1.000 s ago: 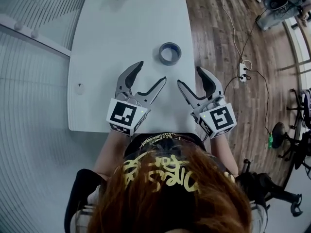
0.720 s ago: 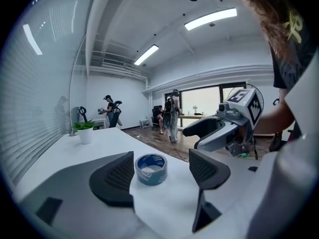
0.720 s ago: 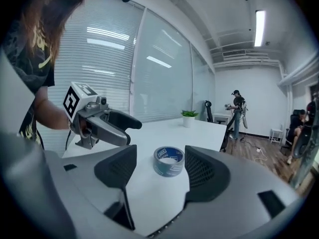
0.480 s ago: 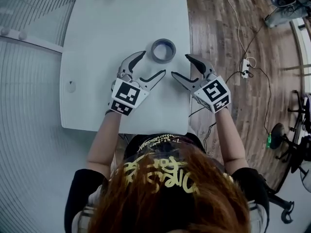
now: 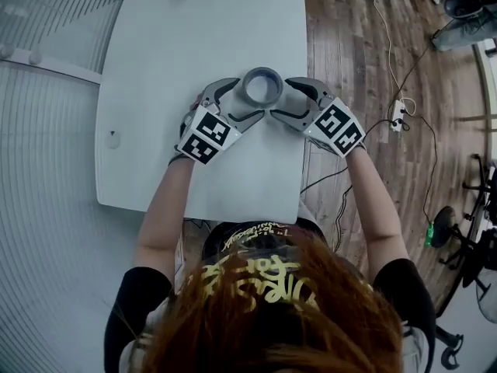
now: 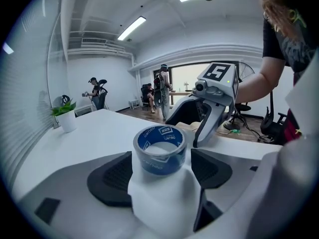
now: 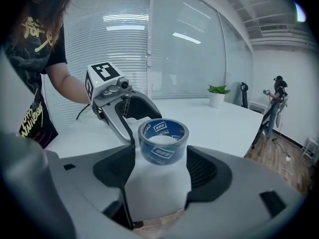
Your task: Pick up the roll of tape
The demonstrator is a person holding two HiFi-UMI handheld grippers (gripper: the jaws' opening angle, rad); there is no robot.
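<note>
A roll of grey tape with a blue inner core (image 5: 261, 88) lies flat on the white table (image 5: 155, 68). My left gripper (image 5: 239, 101) comes at it from the left, and its jaws are opening. In the left gripper view the tape roll (image 6: 160, 151) stands at the mouth of the left gripper (image 6: 160, 178), with a gap to each pad. My right gripper (image 5: 286, 99) comes from the right, jaws opening too. The right gripper view shows the tape roll (image 7: 163, 141) just ahead of the right gripper (image 7: 160, 172), untouched. Each gripper sees the other beyond the roll.
The table's right edge runs close beside the right gripper, above a wooden floor with a power strip (image 5: 397, 113) and cables. A small potted plant (image 6: 65, 116) stands at the table's far end. People (image 6: 94, 91) stand far back in the room.
Both grippers have moved forward and down from the near table edge and now flank the tape roll. Their jaws look a little wider.
</note>
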